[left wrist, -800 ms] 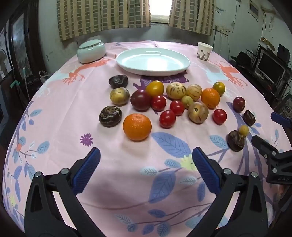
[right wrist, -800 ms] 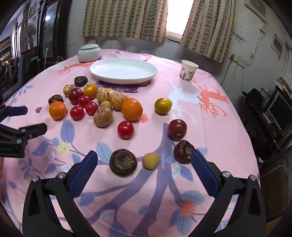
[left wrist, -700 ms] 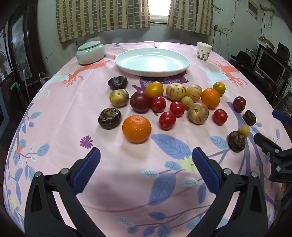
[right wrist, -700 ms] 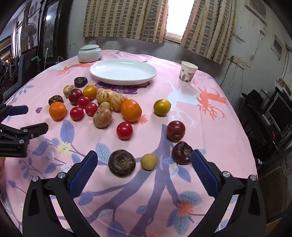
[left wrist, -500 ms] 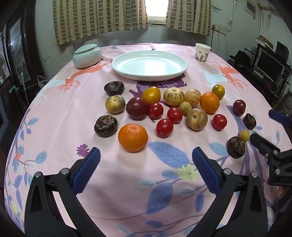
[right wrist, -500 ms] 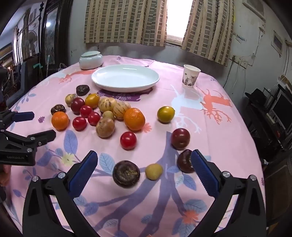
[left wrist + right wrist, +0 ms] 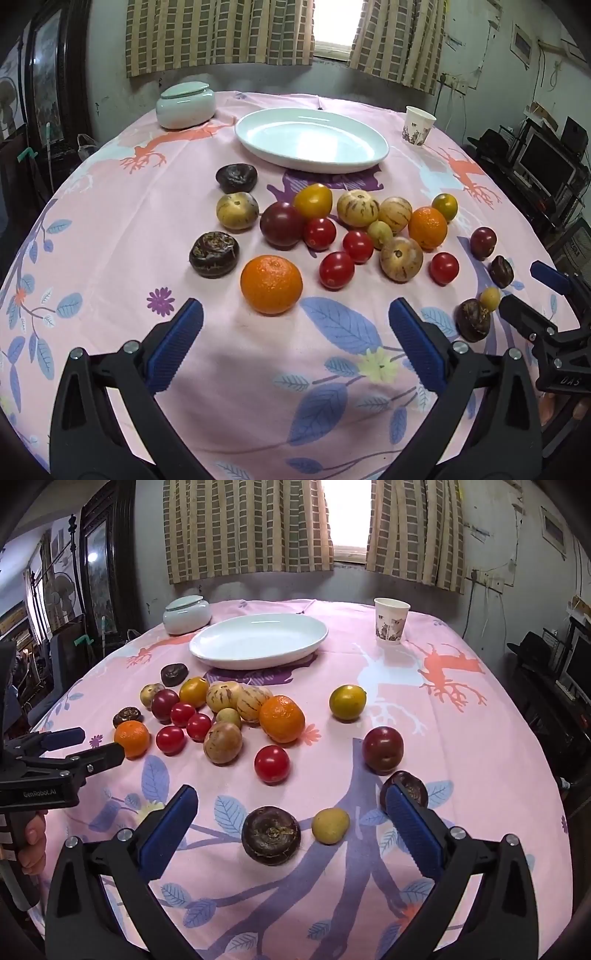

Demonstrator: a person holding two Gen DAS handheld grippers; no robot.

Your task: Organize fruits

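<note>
Both the left gripper (image 7: 291,334) and right gripper (image 7: 291,821) are held wide open, empty, now nearer the fruits (image 7: 334,236), which lie before the bare white plate (image 7: 312,142). Nothing is picked yet.

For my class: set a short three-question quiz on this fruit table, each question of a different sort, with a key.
1. True or false: the white oval plate already holds fruit.
2. How many oranges lie on the tablecloth?
3. Which stands nearer the paper cup: A) the lidded ceramic jar, B) the yellow-green fruit lying apart?

Key: 1 false, the plate is bare. 2 two. 3 B.
</note>
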